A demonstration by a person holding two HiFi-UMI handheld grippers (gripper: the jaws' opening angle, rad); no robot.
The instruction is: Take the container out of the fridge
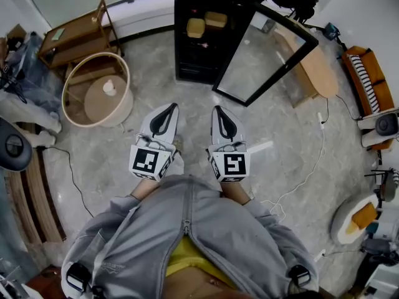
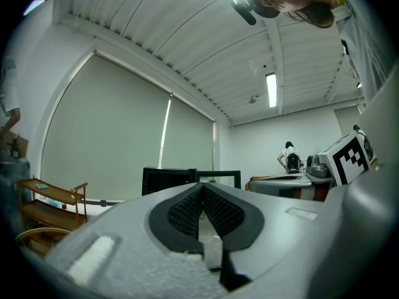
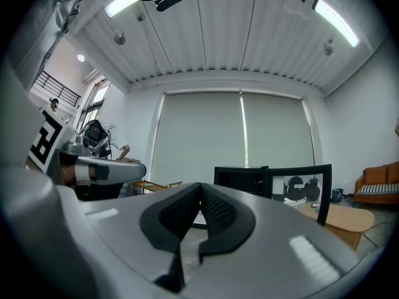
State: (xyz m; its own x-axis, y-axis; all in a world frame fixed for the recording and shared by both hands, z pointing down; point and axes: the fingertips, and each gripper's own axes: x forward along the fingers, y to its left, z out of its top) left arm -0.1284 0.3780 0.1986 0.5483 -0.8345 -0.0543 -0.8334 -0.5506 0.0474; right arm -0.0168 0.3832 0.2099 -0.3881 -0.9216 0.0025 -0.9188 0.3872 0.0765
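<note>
- The tan, rounded-square container (image 1: pixel 196 27) sits flat on a shelf inside the tall black fridge (image 1: pixel 187 64). A second tan container (image 1: pixel 216 20) is just beside it. Both look nearly square from above, so no long axis can be told.
- The fridge's black-framed glass door (image 1: pixel 265 55) stands swung open to the right.
- The grey plastic left gripper (image 1: pixel 168 109) and right gripper (image 1: pixel 219 110) have ribbed black pads. Both are closed on nothing and point level toward the fridge, well apart from it.
- The fridge's lower shelves are dark, and the containers' lids and contents are too small to make out.
</note>
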